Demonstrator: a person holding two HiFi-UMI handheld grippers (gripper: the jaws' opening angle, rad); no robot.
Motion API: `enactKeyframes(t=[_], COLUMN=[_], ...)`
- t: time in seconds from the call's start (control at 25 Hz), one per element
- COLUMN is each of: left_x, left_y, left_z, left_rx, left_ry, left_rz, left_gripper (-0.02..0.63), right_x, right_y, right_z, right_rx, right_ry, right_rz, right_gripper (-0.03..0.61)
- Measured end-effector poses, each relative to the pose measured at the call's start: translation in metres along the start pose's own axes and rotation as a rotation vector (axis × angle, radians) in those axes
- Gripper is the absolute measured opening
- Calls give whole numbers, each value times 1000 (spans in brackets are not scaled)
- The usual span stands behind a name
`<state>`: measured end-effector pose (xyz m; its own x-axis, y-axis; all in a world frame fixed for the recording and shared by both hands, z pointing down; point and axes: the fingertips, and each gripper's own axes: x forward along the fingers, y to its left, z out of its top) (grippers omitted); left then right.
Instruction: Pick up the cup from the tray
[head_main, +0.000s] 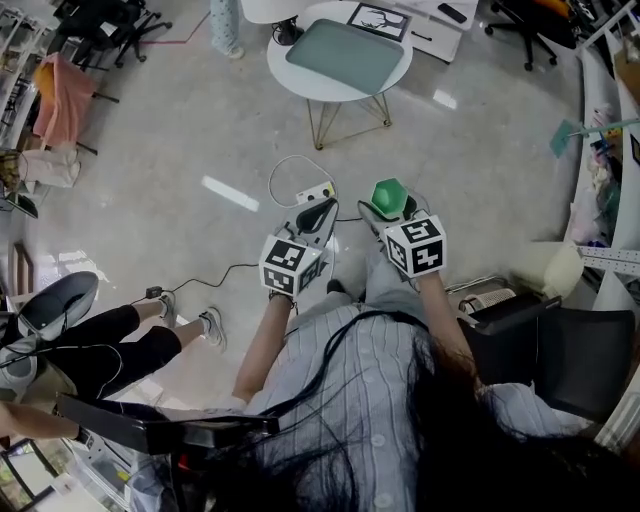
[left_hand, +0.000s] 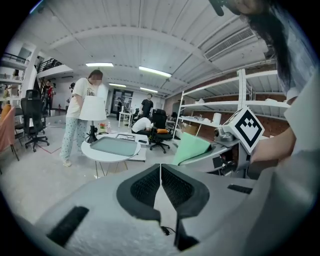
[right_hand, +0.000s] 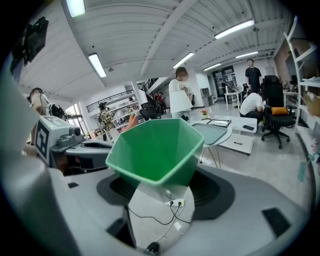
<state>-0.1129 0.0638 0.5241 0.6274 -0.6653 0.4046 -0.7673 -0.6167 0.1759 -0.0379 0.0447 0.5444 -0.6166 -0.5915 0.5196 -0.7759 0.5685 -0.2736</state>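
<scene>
In the head view, our right gripper (head_main: 392, 207) clamps the green cup (head_main: 388, 194). The tray (head_main: 345, 55) lies on the round table (head_main: 277, 62) at 12 o'clock, well apart. In the left gripper view, our left gripper (left_hand: 160, 175) has its jaws pressed together, empty. In the right gripper view, the cup sits between the jaws, with the tray at 2 o'clock.

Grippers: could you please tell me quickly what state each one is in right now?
Left gripper: closed, nothing held.
Right gripper: closed on the green cup.
</scene>
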Motion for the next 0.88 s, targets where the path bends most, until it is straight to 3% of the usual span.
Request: enactKeyframes(t=[0.36, 0.6, 0.88], left_x=[-44, -55, -72], left_y=[-18, -46, -55], left_z=[-14, -29, -36], left_rx=[29, 65, 71], left_ry=[-31, -19, -31], left_rz=[-38, -108, -119], left_gripper=[15, 15, 15], right_x=[-41, -63, -74], right_y=[60, 80, 98], right_z=[-40, -67, -78], right_rx=[2, 10, 13], right_ry=[-13, -9, -15], right_rz=[-36, -61, -56], right_gripper=[327, 325, 327])
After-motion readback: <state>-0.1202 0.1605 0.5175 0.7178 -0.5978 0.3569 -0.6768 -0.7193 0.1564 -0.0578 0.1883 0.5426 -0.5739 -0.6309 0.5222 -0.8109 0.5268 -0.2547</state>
